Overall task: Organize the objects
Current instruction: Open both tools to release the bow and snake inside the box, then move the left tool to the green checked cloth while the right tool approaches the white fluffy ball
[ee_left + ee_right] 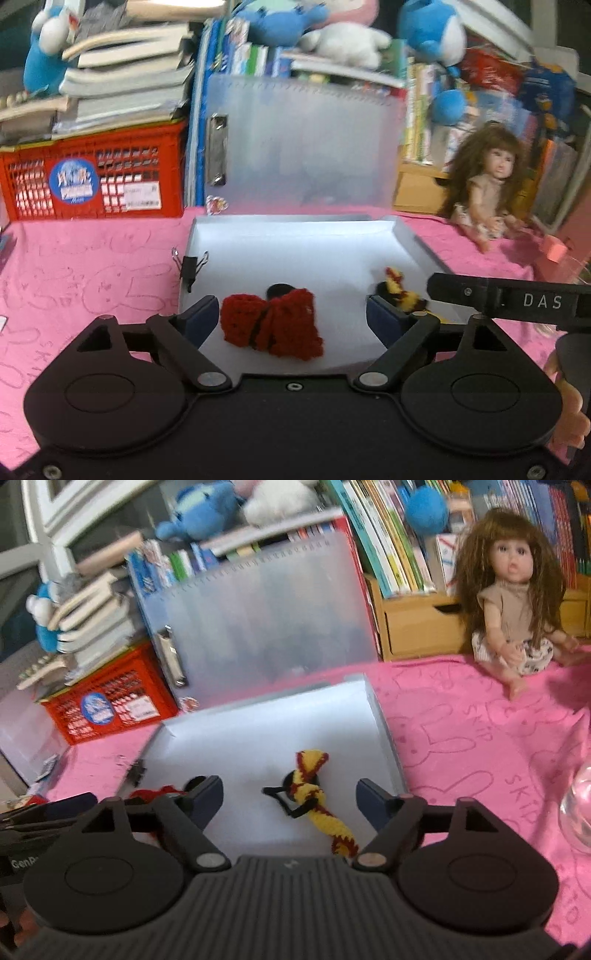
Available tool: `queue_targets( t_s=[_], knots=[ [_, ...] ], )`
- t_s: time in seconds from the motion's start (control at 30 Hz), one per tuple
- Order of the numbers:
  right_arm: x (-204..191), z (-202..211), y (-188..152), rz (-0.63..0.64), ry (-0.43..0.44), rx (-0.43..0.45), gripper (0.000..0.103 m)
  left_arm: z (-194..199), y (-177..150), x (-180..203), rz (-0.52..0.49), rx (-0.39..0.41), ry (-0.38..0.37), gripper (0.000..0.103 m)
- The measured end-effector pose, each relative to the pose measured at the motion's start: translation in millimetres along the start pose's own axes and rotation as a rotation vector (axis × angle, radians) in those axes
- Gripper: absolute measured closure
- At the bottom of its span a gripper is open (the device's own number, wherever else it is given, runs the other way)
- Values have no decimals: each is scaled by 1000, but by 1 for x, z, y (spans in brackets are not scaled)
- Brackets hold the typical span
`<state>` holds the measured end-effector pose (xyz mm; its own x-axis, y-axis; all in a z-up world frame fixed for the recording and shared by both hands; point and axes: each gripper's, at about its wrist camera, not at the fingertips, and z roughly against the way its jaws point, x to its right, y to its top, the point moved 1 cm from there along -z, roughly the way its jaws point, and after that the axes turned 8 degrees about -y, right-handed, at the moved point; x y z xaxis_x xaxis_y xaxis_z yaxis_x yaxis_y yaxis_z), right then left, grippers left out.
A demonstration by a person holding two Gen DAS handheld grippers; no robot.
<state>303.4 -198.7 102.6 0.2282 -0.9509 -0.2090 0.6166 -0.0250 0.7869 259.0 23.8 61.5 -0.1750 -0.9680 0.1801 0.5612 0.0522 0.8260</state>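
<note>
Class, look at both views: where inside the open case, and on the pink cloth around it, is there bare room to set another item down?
Inside the open case, the back half behind the red knit piece and the yellow knit piece is bare. The pink cloth between the case and the red crate is bare too. It is crowded by the doll.

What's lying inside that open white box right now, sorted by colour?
Red knit piece: 1
Yellow-and-red knit piece: 1
Total: 2, both on the floor of the box. Neither claw holds either one.
</note>
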Motion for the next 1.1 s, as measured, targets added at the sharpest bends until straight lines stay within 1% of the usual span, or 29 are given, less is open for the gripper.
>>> queue_targets(
  t_s=[0.07, 0.13, 0.27, 0.47, 0.73, 1.1],
  knots=[
    [-3, 13, -3, 14, 16, 20, 13, 12, -4, 6, -20, 15, -11, 15],
    [-6, 25, -7, 27, 2, 44, 13, 23, -7, 11, -31, 23, -20, 15],
    [-8, 44, -14, 41, 10, 78, 12, 41, -14, 14, -45, 36, -38, 15],
    [-9, 66, -25, 66, 7, 119, 10, 66, -26, 22, -92, 61, -54, 13],
    [-13, 91, -42, 89, 14, 157, 8, 94, -46, 25, -110, 89, -70, 12],
    [-11, 114, -72, 110, 5, 166, 7, 119, -74, 16, -96, 111, -53, 11]
  ],
)
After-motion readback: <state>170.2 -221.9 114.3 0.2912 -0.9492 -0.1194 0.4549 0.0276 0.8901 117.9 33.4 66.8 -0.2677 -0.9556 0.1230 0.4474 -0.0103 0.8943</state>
